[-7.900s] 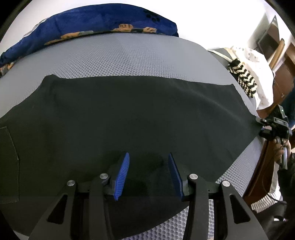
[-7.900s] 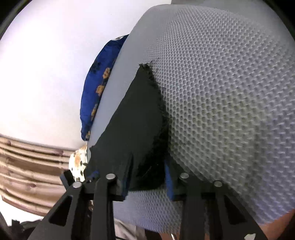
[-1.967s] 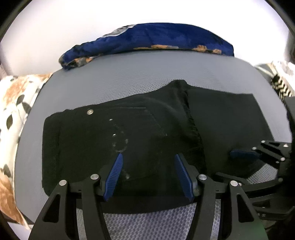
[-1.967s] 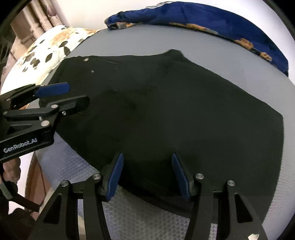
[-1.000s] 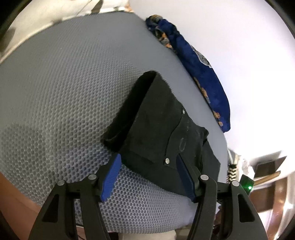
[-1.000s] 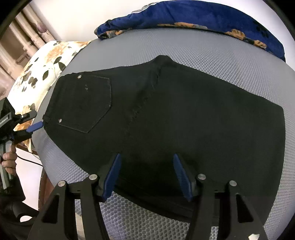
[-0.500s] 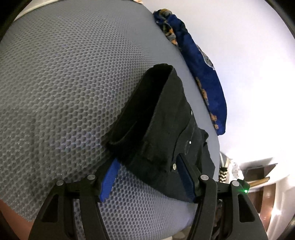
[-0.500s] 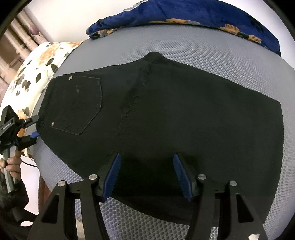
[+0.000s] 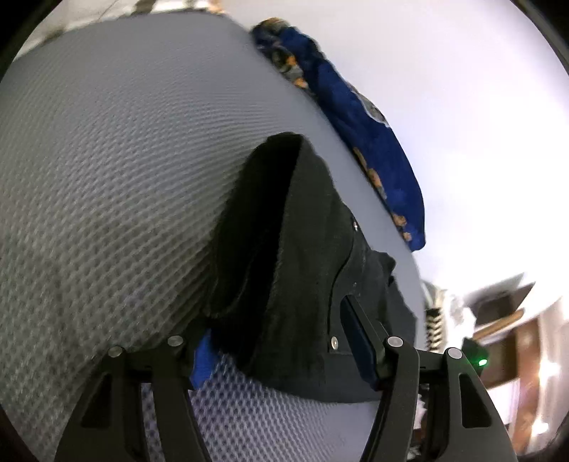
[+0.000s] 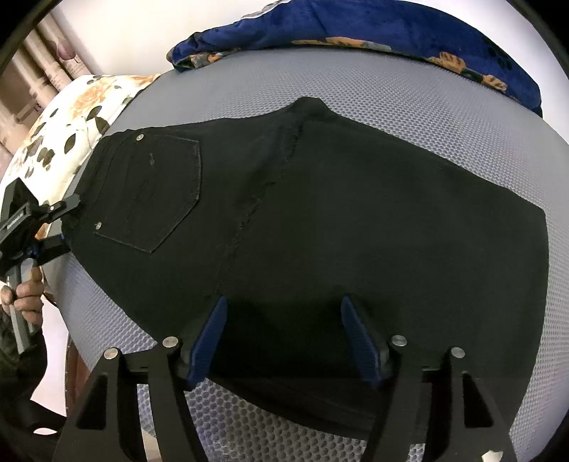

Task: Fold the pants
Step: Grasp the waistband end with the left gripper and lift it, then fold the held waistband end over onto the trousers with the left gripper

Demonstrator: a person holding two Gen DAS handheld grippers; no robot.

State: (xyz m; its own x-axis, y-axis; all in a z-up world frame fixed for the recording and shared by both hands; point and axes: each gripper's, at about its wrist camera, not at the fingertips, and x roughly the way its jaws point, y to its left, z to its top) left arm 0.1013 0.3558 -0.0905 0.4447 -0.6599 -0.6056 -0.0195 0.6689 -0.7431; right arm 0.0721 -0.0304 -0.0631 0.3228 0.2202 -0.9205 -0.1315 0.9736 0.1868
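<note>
Nearest you, the right gripper [image 10: 284, 337] hovers low over the near edge of the pants [image 10: 320, 220], its blue pads spread wide with only flat black cloth between them; it is released and grips nothing. That placement reads as a standby: it sits over the middle of the near hem, probably ready to pin or smooth the fabric while the other end is worked.

The pants lie flat on the grey mesh surface [image 10: 409, 92], apparently already doubled, with the back pocket [image 10: 156, 192] and its rivets facing up at the waist end on your left.

At that waist end, your left gripper [image 9: 281, 341] has the waistband corner of the pants [image 9: 302, 256] between its pads. The fabric fills the gap and rises in a peaked fold beyond the fingers, so the cloth looks lifted off the mesh surface [image 9: 106, 160]. The pads stand fairly wide, though, and I cannot tell whether they are truly clenched on it or just closing. In the right wrist view the same gripper [image 10: 62, 222] meets the pants edge from the side, a sensible angle for carrying the waist over toward the leg end.

Beyond the pants, a blue blanket [image 10: 355, 25] lies bunched along the far edge, with a floral pillow [image 10: 71, 117] at far left.
</note>
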